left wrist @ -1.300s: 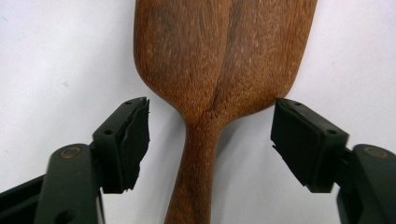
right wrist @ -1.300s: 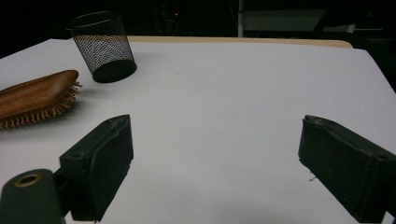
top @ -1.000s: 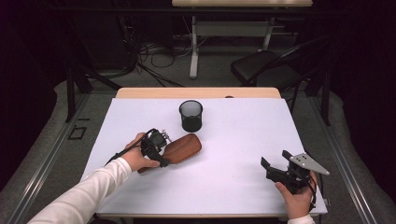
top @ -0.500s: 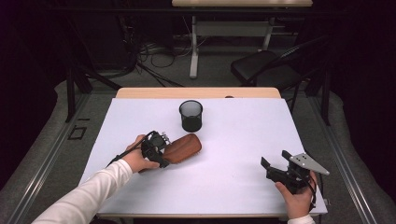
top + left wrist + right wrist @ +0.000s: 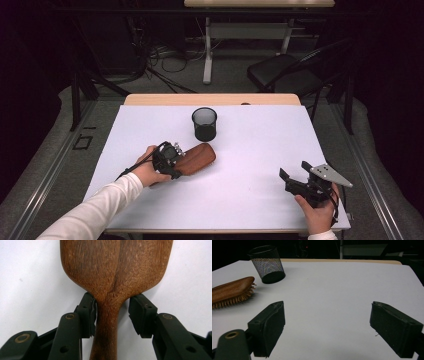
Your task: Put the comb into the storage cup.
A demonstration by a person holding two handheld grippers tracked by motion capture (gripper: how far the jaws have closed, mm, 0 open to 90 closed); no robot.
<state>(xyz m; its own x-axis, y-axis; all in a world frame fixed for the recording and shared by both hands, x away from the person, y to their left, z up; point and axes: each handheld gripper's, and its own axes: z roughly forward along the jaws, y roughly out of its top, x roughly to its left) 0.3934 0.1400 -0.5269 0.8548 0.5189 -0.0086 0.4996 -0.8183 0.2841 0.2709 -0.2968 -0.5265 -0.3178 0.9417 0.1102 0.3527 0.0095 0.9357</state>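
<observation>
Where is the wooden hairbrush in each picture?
High view: the hairbrush lies left of the middle of the white table, at the left hand-held gripper.
Left gripper view: its wooden back fills the top middle, with the handle between the jaws.
Right gripper view: far left edge, bristles down.
Shared landmark: the black mesh cup behind the hairbrush.

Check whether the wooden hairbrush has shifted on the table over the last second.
No. The wooden hairbrush lies just as before, below and left of the black mesh cup, with the left tool at its handle.
</observation>
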